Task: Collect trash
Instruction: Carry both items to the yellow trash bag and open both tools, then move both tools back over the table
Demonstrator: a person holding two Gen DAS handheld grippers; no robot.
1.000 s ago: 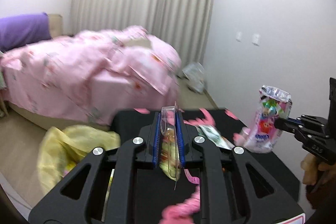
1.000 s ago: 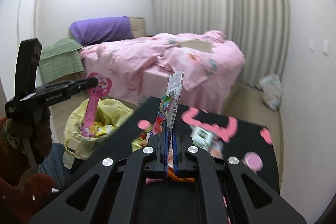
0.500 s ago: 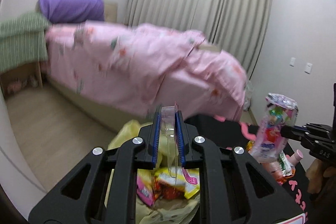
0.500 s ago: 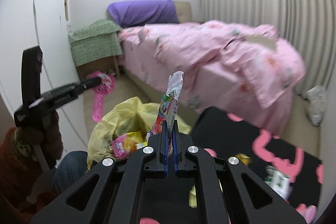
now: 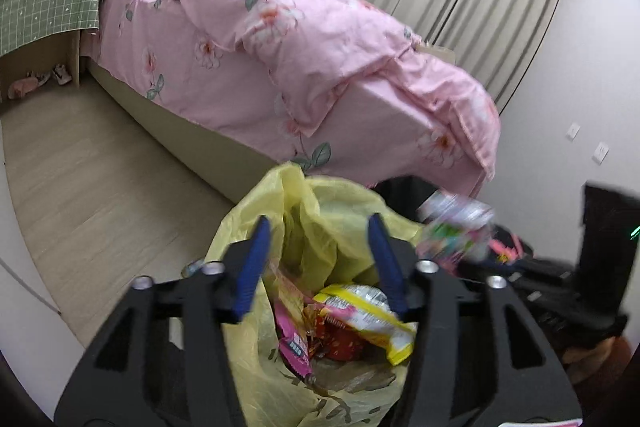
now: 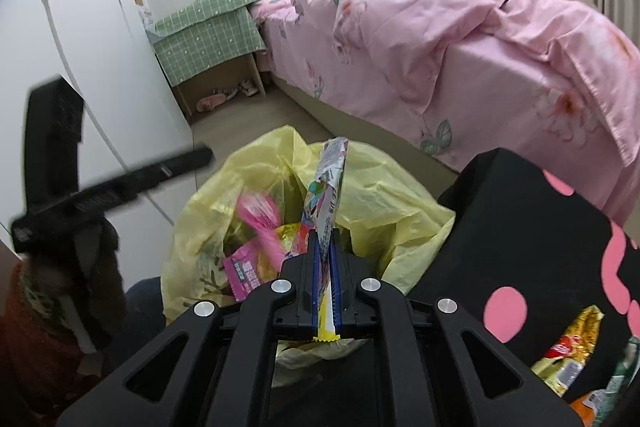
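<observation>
The left gripper point(image 5: 320, 259) has spread its fingers over the yellow bag point(image 5: 320, 211), and the pink-handled clear packet point(image 6: 260, 223) it held now drops inside at 12 o'clock.

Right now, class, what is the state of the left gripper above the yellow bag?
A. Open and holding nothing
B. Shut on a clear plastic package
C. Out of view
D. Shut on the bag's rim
A: the left gripper has its blue fingers spread apart over the yellow bag, nothing between them.
</observation>
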